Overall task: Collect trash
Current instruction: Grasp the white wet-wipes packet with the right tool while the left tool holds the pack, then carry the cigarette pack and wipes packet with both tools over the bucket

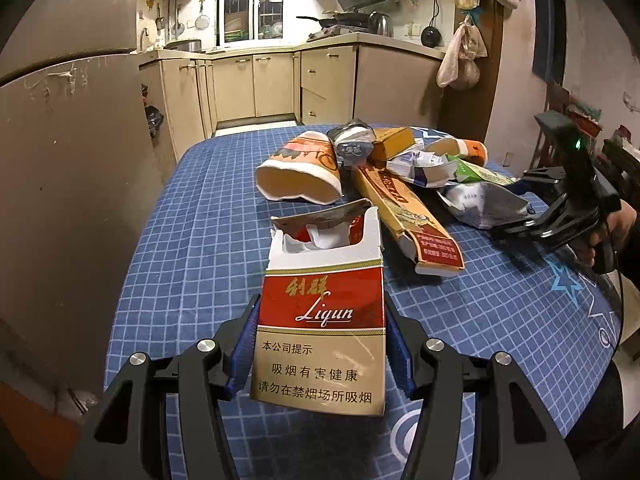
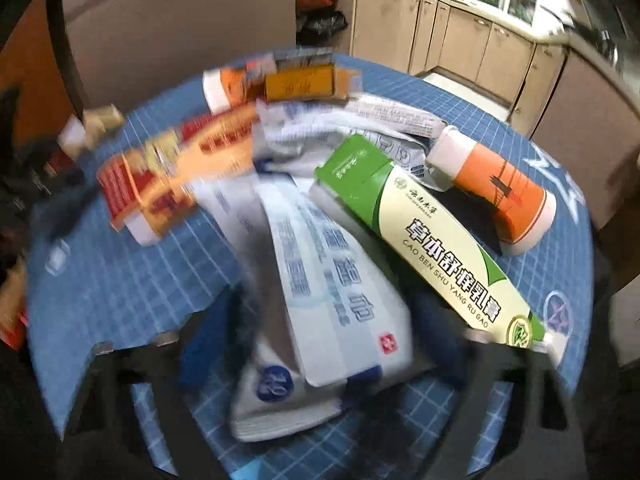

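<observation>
My left gripper [image 1: 320, 316] is shut on a torn red and tan Liqun cigarette pack [image 1: 324, 320], held upright above the blue checked tablecloth [image 1: 192, 248]. A trash pile lies beyond: a crushed paper cup [image 1: 300, 172], a long orange carton [image 1: 404, 212], a silver wrapper [image 1: 480, 204]. My right gripper [image 1: 520, 216] shows at the right of the left wrist view, at the silver wrapper. In the blurred right wrist view its jaws stand apart around a white and blue wipes packet [image 2: 320, 312], beside a green and cream tube box [image 2: 432, 240] and an orange cup [image 2: 500, 192].
A small yellow box [image 1: 392, 142] and crumpled papers [image 1: 420, 164] sit in the pile. Kitchen cabinets [image 1: 272, 84] stand behind the table. A grey fridge side [image 1: 72, 200] rises at the table's left edge. Bags hang on the wall [image 1: 460, 56] at right.
</observation>
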